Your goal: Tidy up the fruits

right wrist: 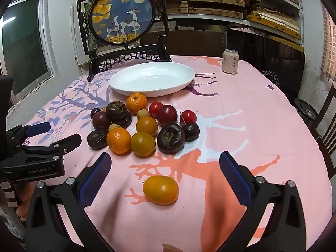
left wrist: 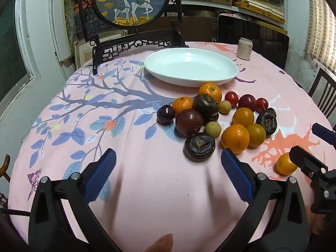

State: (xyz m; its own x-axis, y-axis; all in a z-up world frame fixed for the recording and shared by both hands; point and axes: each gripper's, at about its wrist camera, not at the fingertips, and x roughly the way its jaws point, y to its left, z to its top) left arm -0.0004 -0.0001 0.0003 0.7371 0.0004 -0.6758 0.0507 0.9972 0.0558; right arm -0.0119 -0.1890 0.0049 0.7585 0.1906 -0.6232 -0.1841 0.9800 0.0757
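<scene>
A pile of fruit [left wrist: 216,117] lies on the pink cloth: orange mandarins, dark plums, small red fruits, pale longans and wrinkled dark brown fruits. Behind it stands an empty white oval plate [left wrist: 222,73]. My left gripper [left wrist: 168,168] is open above bare cloth, just short of a wrinkled brown fruit [left wrist: 199,147]. In the right wrist view the same pile [right wrist: 145,124] and plate [right wrist: 126,88] appear. My right gripper [right wrist: 166,168] is open, and a lone orange kumquat [right wrist: 160,189] lies on the cloth between its fingers, untouched. That kumquat [left wrist: 284,163] also shows beside the right gripper's finger [left wrist: 304,159].
A drink can [left wrist: 244,48] stands at the back right of the table. A carved dark stand with a round deer picture [left wrist: 131,2] rises behind the plate. Chairs [right wrist: 327,121] flank the right edge. The left gripper's fingers [right wrist: 42,136] reach in from the left in the right wrist view.
</scene>
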